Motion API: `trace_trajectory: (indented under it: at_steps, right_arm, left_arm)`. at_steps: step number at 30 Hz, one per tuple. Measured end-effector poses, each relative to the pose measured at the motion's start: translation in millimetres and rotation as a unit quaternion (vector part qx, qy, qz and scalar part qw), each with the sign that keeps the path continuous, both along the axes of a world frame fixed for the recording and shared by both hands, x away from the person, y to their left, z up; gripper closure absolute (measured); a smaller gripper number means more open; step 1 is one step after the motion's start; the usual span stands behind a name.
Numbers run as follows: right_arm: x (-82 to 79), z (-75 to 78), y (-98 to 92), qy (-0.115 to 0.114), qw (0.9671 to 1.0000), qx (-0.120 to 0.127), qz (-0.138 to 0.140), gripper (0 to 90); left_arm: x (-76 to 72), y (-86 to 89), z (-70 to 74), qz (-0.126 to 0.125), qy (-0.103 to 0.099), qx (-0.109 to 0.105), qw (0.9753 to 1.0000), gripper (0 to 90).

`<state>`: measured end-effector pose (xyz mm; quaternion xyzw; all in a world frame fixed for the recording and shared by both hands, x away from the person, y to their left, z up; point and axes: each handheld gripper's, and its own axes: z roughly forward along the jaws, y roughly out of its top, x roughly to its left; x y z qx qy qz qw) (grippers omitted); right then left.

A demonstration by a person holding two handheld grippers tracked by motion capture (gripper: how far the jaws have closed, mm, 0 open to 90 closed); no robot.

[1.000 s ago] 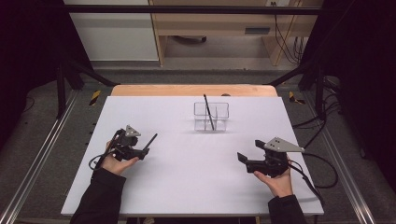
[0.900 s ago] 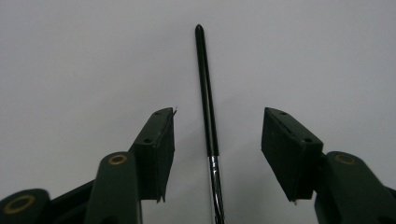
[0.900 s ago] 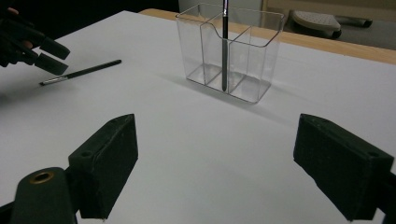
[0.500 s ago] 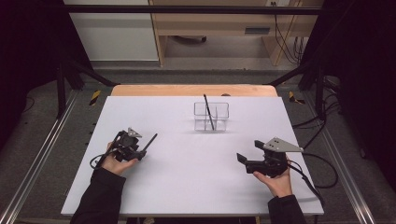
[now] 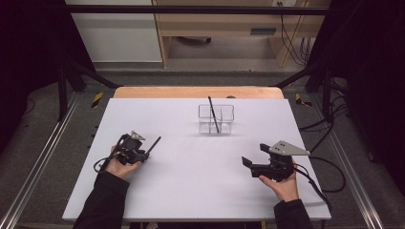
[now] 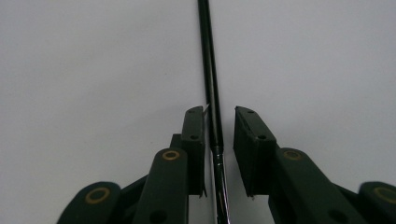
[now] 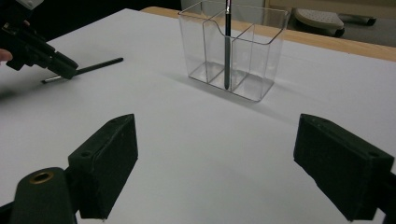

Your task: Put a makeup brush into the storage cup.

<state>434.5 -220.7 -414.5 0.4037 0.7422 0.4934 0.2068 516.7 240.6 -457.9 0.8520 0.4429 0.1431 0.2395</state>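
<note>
Clearance: bare white table (image 5: 191,191) all around left gripper (image 5: 138,153); near edge well behind.
Pen (image 6: 211,93): lies between the jaws, projecting ahead.
Jaws: narrowly parted, grip uncertain.
Right gripper (image 5: 250,164): wide, empty.

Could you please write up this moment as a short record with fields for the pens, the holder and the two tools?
surface: white table
holder: clear divided holder near the far edge
pen in holder: black pen standing in it, leaning
pen on table: second black pen lying flat
left tool: left tool low over the table, jaws either side of that pen with a gap, not clamped
right tool: right tool wide open, holding nothing
</note>
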Motion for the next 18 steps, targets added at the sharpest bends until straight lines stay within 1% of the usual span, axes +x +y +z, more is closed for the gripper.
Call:
trace_trajectory:
  at_steps: [6, 10, 14, 16, 18]
  right_arm:
    - [0.5, -0.6, 0.3, 0.0, 1.0, -0.002, 0.001, 13.9]
    - [0.4, -0.6, 0.4, 0.0, 1.0, -0.002, 0.002, 13.9]
    - [0.2, -0.5, 0.3, 0.001, 1.0, -0.002, 0.003, 13.9]
    - [0.2, -0.5, 0.2, 0.001, 1.0, -0.003, 0.002, 13.9]
    - [0.0, -0.5, 0.1, 0.001, 1.0, -0.003, 0.004, 13.9]
  left_arm:
    - [-0.2, -0.6, -0.6, -0.003, 0.0, -0.006, 1.0, 81.9]
    - [-0.7, -0.4, -0.4, -0.008, 0.0, -0.005, 1.0, 82.9]
    - [-2.0, 0.1, 0.0, -0.022, 0.004, -0.007, 0.9997, 83.1]
    - [-3.2, -0.2, 0.2, -0.034, 0.008, -0.01, 0.9993, 83.2]
    - [-4.7, -1.4, 0.5, -0.044, 0.007, -0.004, 0.999, 83.1]
